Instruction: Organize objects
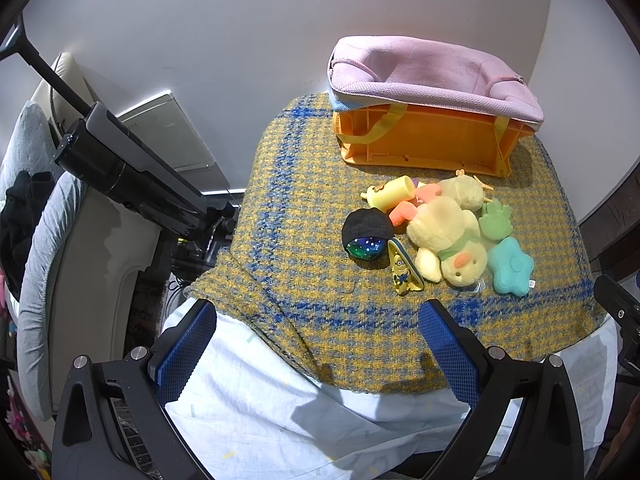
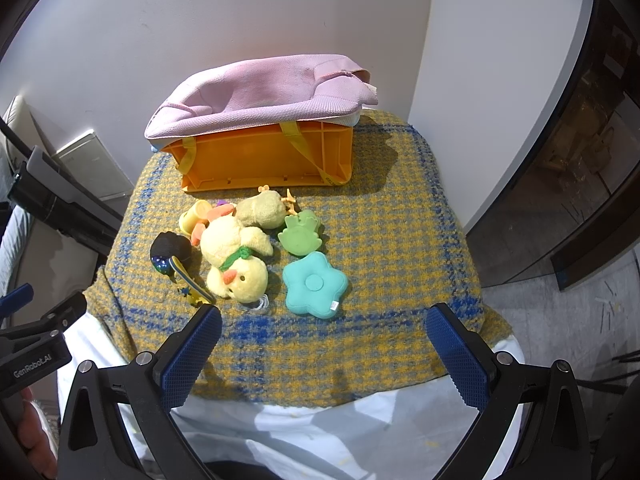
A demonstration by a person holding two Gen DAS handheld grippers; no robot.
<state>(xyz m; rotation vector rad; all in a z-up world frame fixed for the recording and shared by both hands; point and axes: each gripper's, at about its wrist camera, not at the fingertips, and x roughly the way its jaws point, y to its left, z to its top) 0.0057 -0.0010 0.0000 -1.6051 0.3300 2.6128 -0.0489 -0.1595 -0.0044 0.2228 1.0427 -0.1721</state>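
Desk (image 2: 400, 264) draped in a yellow-and-blue houndstooth blanket over white sheet, with bare woven room along the near edge and down the right side, toys crowded left of centre. Orange crate (image 2: 268, 156) with pink fabric liner (image 2: 260, 92) at the far edge, close against the white wall, long side facing forward. Just before it, a touching cluster: plush duck (image 2: 236, 256) lying head toward the near edge, long axis roughly front to back; second plush (image 2: 262, 210) behind it; green frog toy (image 2: 300, 232) and teal star cushion (image 2: 316, 284) to its right; yellow cup (image 2: 192, 216) on its side, orange carrot toys (image 2: 220, 212), dark ball (image 2: 170, 252) and Minion figure (image 2: 192, 280) to its left. Left hand-held gripper (image 1: 316, 352) spread wide, empty, hovering over the near blanket edge. Right hand-held gripper (image 2: 324, 356) likewise wide and empty, short of the star cushion. Black vacuum (image 1: 128, 172) leaning left of the desk; dark doorway at right.
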